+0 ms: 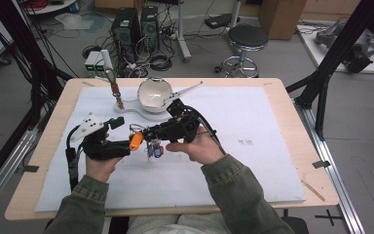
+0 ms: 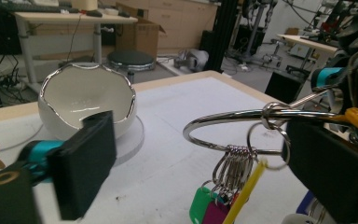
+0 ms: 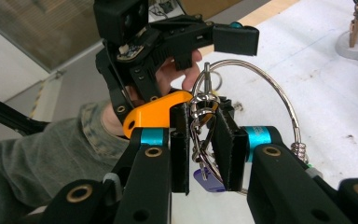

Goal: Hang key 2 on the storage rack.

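1. My right gripper (image 3: 200, 140) is clamped on the wire cluster where the orange tag (image 3: 156, 112) meets the big key ring (image 3: 279, 100).
2. My left gripper (image 2: 200, 154) is spread, its pads clear of the ring, which hangs between them.
3. The ring hovers over the surface (image 1: 253, 161) centre, coloured key tags (image 2: 209, 207) dangling at 6 o'clock.
4. The white bowl (image 1: 154, 92) stands at 12 o'clock from my grippers.

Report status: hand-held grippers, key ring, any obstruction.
Right hand-held gripper shut on key ring. Left hand-held gripper open around ring, not pinching. White egg-shaped bowl stands behind, apart.
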`<state>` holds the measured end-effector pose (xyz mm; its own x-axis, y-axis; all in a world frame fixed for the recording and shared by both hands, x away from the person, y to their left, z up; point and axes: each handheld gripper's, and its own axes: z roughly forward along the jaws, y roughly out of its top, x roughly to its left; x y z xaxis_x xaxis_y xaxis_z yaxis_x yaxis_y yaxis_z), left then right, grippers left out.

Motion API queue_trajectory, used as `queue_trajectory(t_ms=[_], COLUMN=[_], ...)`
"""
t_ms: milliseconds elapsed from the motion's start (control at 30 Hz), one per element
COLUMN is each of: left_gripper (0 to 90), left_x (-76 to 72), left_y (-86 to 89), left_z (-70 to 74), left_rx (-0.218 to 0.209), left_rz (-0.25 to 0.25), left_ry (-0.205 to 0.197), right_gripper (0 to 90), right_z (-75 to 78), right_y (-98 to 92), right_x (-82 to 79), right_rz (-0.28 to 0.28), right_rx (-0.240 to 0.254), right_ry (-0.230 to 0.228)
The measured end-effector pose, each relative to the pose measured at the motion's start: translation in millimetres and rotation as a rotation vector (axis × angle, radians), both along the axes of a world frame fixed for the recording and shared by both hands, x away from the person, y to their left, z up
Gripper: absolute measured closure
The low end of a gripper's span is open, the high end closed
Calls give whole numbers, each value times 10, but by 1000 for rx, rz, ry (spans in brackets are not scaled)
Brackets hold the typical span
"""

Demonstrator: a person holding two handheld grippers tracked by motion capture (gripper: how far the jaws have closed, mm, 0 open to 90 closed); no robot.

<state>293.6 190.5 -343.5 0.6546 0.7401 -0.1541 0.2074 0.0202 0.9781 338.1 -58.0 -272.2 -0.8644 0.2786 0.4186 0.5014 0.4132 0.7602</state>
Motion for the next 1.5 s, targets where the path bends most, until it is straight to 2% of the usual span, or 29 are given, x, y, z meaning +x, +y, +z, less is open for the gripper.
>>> queue_trajectory(t_ms=[267, 300, 467, 600, 633, 667, 700, 833, 967, 1000, 1167, 1367, 1500], left_gripper=[470, 513, 689, 711, 752, 808, 826, 846, 859, 859, 859, 859, 860], left_x=[-41, -48, -42, -39, -37, -36, -35, -43, -32, -30, -14, -4, 3], left_y=[-20, -29, -55, -80, -87, -97, -104, -158, -160, -153, -134, -134, -111], left_z=[-12, -12, -26, -31, -38, -50, -63, -80, -86, -83, -79, -84, -78], left_rx=[9, 18, 46, 73, 80, 97, 96, 127, 128, 119, 117, 124, 117], left_rz=[-39, -29, -3, 8, 10, 10, 1, -17, -24, -26, -18, -13, -5], left_ry=[-51, -58, -35, -22, -18, -21, -18, -25, -9, 2, 20, 29, 35], right_gripper=[775, 775, 774, 758, 756, 736, 697, 640, 585, 547, 467, 267, 185], right_z=[-28, -31, -36, -43, -50, -50, -42, -28, -9, -7, -11, -48, -82], right_y=[19, 23, 19, 18, 17, 14, 9, -27, -95, -110, -259, -477, -595], right_x=[24, 24, 22, 17, 21, 18, 12, 19, 31, 33, 47, 79, 80], right_rz=[22, 21, 20, 9, 13, 7, -4, -34, -63, -70, -127, -213, -263], right_rx=[20, 19, 32, 29, 36, 42, 42, 38, 51, 48, 30, -8, -34], right_ry=[45, 46, 69, 69, 73, 71, 69, 53, 46, 42, 27, 11, -6])
